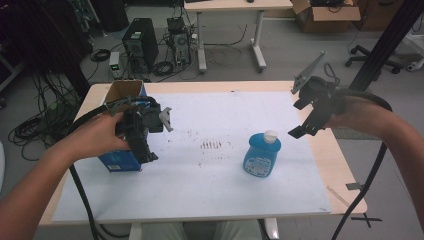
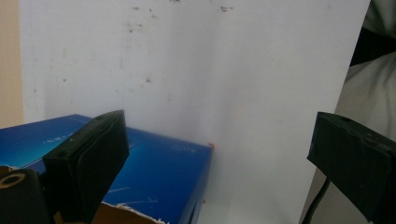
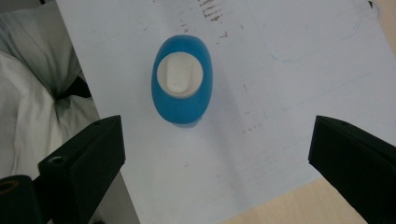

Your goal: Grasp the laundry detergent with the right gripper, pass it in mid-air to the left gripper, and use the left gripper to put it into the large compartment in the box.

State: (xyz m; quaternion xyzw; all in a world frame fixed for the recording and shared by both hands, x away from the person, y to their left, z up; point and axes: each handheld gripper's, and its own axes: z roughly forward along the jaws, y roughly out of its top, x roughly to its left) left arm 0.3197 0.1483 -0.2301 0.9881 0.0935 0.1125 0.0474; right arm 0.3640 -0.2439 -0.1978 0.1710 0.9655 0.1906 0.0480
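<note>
blue box (image 2: 159, 182) cut off at bottom edge, bottle (image 1: 262, 155) label print — too small to read

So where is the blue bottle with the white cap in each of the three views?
High view: blue bottle stands right of centre on the white sheet.
Left gripper view: not in it.
Right gripper view: seen from above, upper centre.
Shared landmark: the white sheet.
</note>
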